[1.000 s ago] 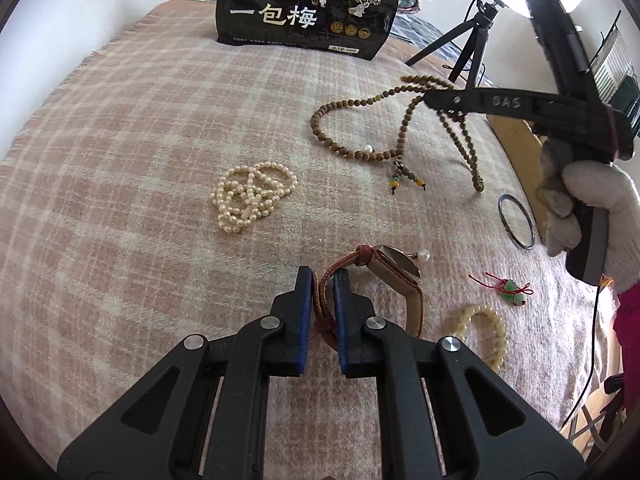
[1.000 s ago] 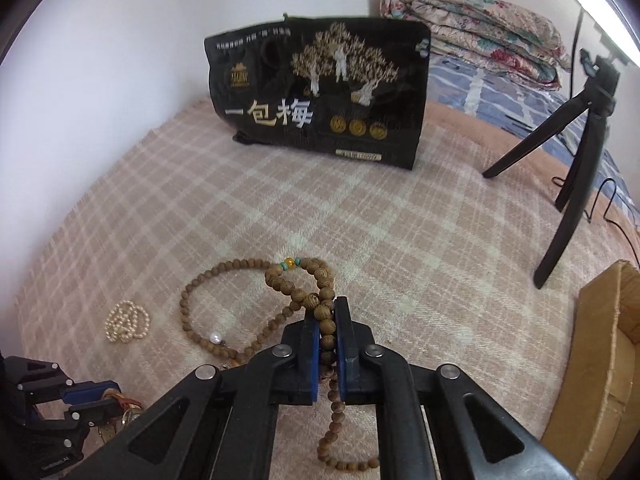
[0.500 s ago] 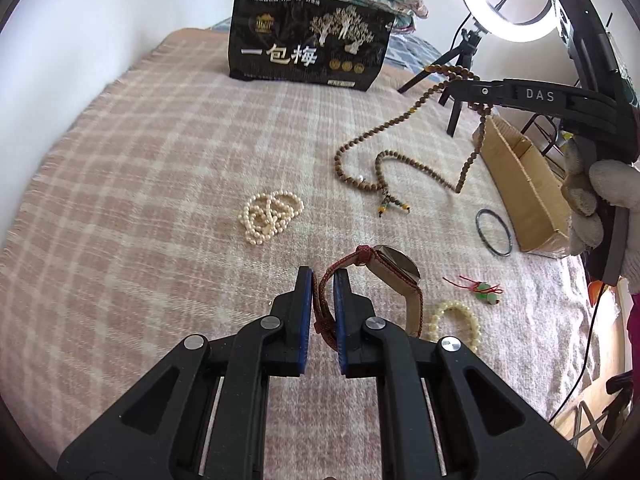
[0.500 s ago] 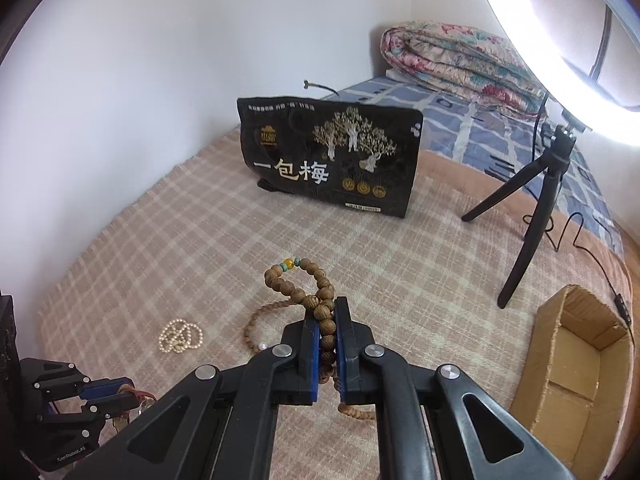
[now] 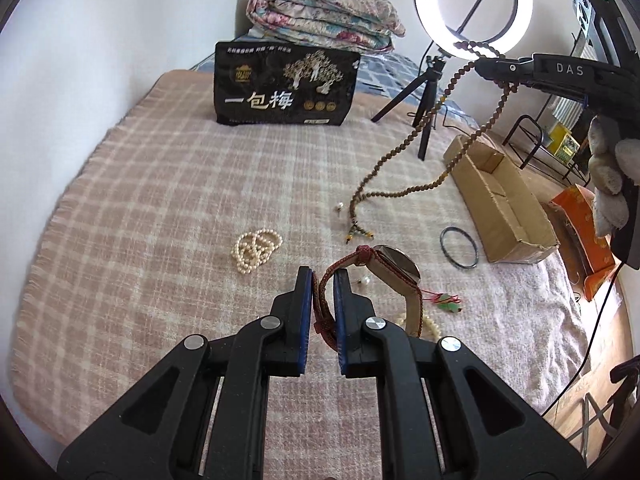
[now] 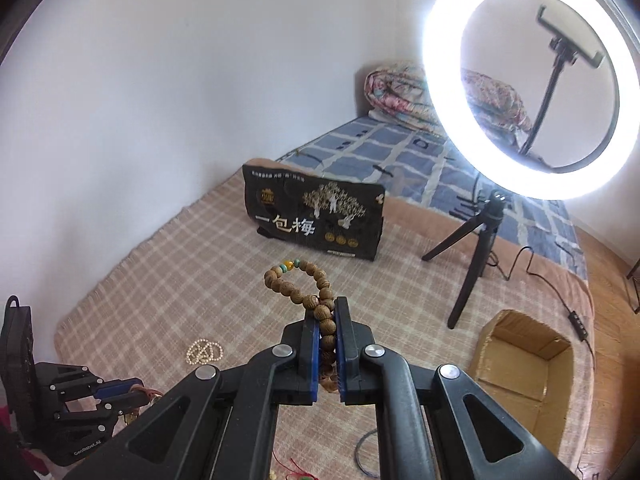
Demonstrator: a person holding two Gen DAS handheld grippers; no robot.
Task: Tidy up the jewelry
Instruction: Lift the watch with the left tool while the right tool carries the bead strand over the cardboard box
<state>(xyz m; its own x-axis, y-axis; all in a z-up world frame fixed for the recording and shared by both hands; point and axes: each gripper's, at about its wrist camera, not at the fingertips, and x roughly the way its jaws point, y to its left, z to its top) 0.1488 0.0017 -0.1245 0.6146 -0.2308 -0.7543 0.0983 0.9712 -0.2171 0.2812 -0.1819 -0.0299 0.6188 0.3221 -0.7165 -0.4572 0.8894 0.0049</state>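
— What's the room like from my feeds?

— I've got plain white walls (image 6: 168,92) and a bed under a pink checked blanket (image 5: 168,208), with a blue patterned sheet (image 6: 384,152) beyond it.

— Anything at the far end?

— A folded floral quilt (image 5: 320,16) against the wall, I see it clearly. A lit ring light (image 6: 532,92) on a black tripod (image 6: 476,248) stands on the bed, glaring white. Wooden floor (image 5: 600,364) to the right.
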